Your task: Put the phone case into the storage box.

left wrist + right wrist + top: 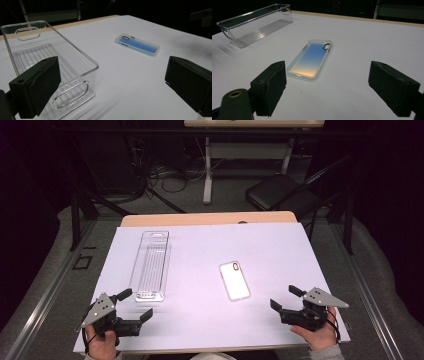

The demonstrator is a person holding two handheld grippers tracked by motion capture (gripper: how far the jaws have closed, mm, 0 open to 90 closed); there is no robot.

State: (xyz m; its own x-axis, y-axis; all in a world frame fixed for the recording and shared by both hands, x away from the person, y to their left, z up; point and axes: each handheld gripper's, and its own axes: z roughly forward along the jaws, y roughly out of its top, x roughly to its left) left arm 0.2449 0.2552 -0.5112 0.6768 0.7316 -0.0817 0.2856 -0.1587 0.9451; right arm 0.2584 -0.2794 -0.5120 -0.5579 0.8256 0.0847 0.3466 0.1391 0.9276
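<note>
— Claw on the right first: its jaws stand spread with nothing between them, low over the counter's near right corner and aimed at the phone case.

— And the case?

— Flat, camera cutout toward the far edge, right of centre, well apart from the clear bin along the left side.

— How should the pickup go?

— I'd come in low and level along the case's length and straddle its narrow width. It's thin and lies flush, so one pad likely has to slip under an edge.

— The left claw?

— Also spread and empty, at the near left corner just beside the bin's near end. Both hands grip from below, wrists at the near edge, claws pointing forward and inward.
</note>
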